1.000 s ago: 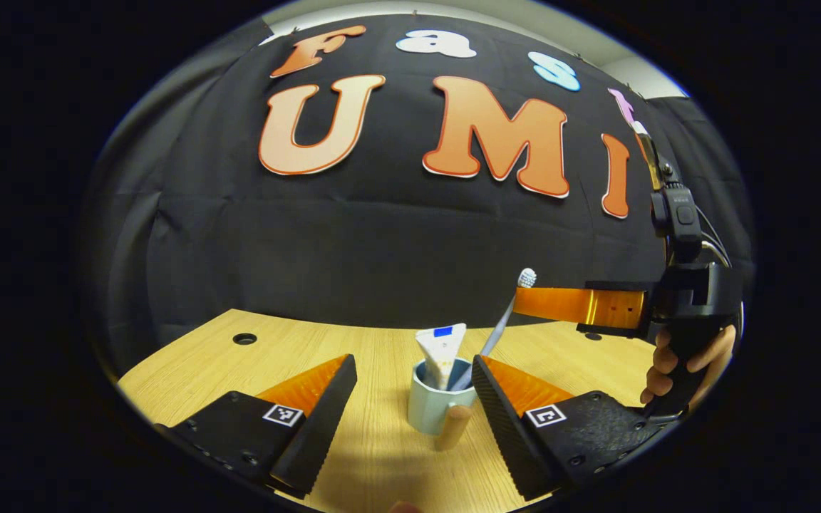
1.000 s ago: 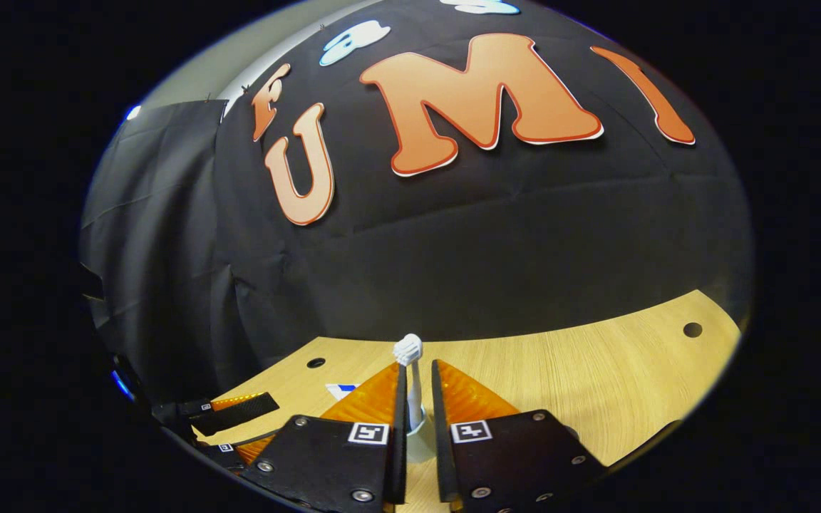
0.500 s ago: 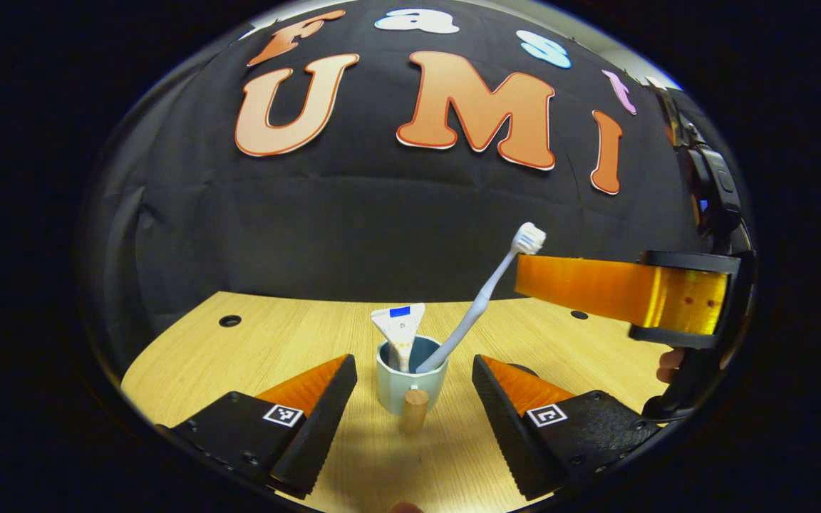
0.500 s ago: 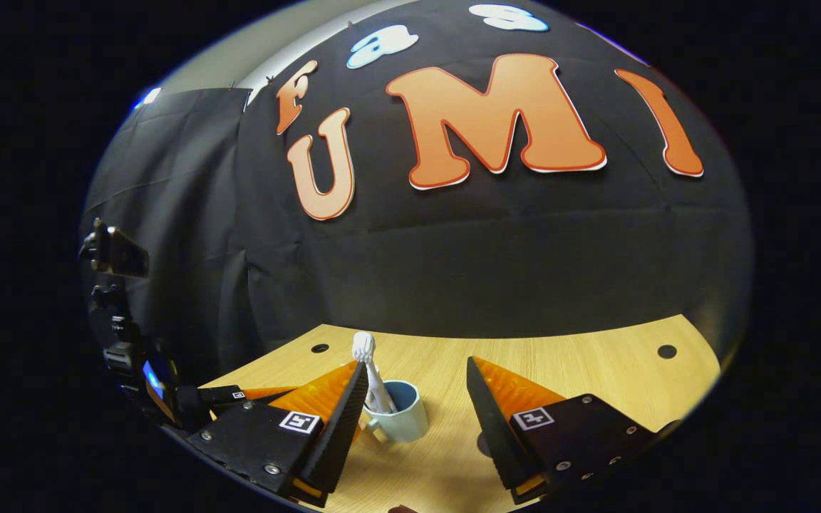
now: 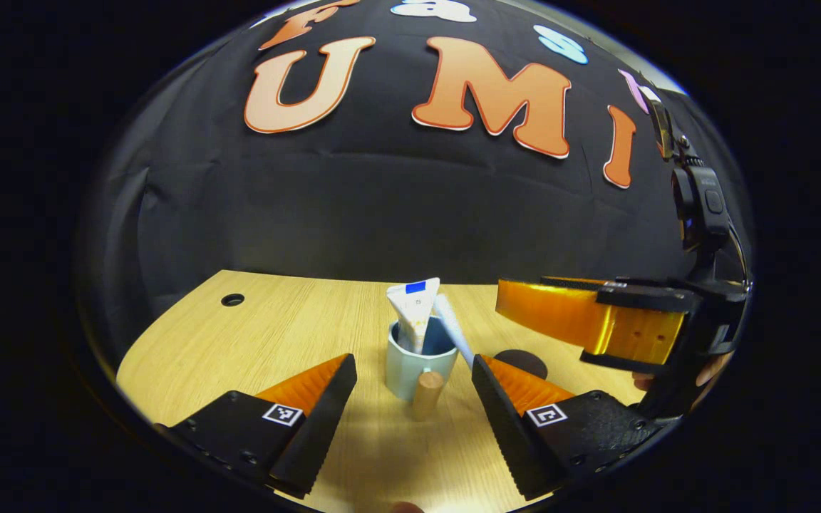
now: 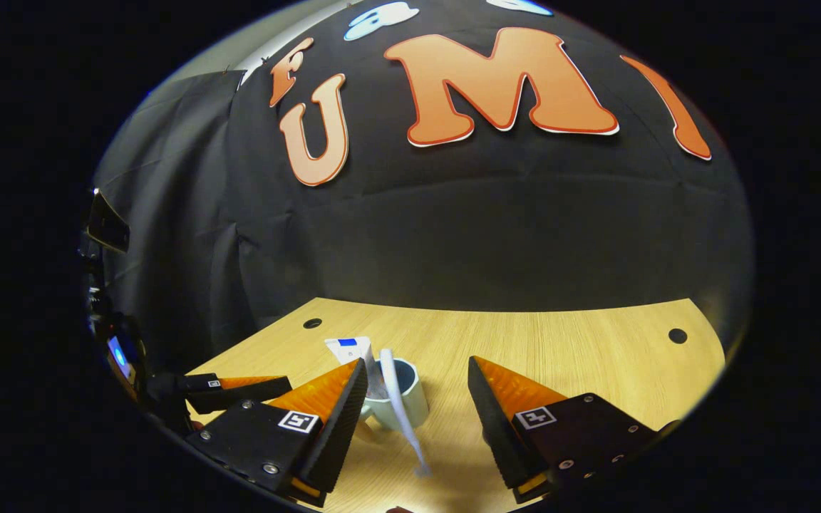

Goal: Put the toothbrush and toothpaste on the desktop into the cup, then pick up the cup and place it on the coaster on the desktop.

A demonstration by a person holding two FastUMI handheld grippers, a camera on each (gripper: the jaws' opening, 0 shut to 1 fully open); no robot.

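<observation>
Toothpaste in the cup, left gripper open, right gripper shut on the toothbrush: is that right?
No. The right gripper view shows the right gripper open, its fingers apart from the blurred toothbrush. The toothpaste is in the cup and the left gripper is open.

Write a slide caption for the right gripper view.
Open right gripper faces cup with toothpaste; blurred toothbrush slants across rim.

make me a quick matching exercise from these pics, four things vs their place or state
Things:
1. toothpaste
2. toothbrush
3. coaster
4. right gripper

Place or state:
A. open, holding nothing
B. standing in the cup
C. dark disc flat on the desk, nothing on it
D. blurred, slanting down over the cup's rim

Pairs: 1-B, 2-D, 3-C, 4-A
</observation>
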